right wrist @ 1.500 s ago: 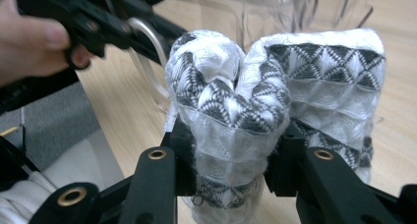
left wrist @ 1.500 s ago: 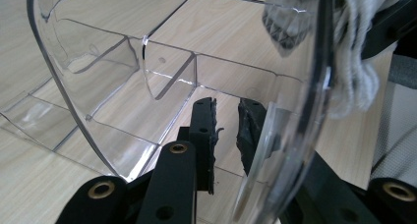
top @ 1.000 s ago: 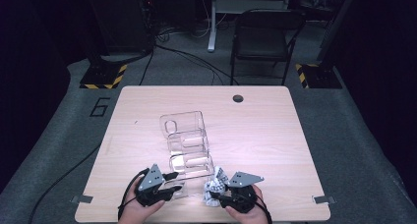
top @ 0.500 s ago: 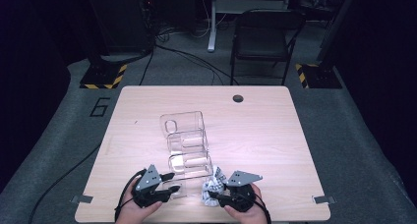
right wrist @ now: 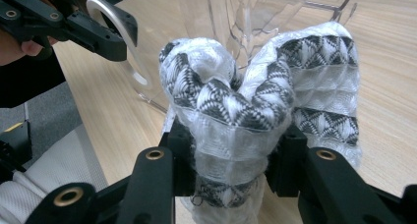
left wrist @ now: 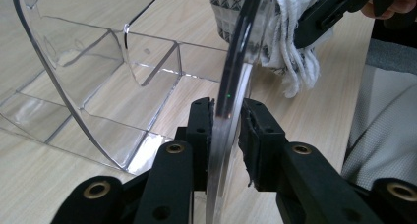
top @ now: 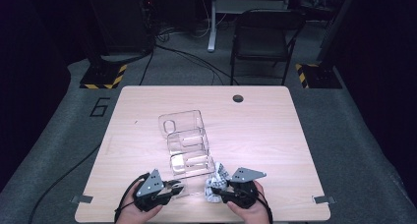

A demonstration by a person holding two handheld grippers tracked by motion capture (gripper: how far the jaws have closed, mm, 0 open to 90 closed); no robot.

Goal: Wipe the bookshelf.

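At the bottom of the high view, two hands come in over the near edge of the wooden table (top: pixel 275 135), each with a gripper. The left gripper (top: pixel 169 188) sits left of centre at the bottom of the frame and the right gripper (top: pixel 221 194) just right of centre, the two near each other but apart. In the left gripper view the black jaws rise from the bottom middle of the frame with the curved near wall of the clear plastic organizer (left wrist: pixel 147 86) standing upright between them; the jaws have just been closing, one pad lies against the wall and the other is at most a sliver off it, so they read as clamped on that thin edge. In the right gripper view the jaws at the bottom centre are pressed into a bunched black-and-white patterned cloth (right wrist: pixel 255 101), which bulges up above them in two rounded lobes and takes up the middle of the frame. In the high view that cloth (top: pixel 216 182) shows as a small bundle at the right gripper's tip, touching or just beside the organizer's near right corner. The organizer (top: pixel 186 140) lies in the middle of the table, running from the grippers up toward frame centre, its open compartments showing the wood through them. Farther up, near the table's far edge, is a small dark hole (top: pixel 238 98). Beyond the table, at the upper middle of the frame, stands a dark folding chair (top: pixel 263 37) on the grey floor.
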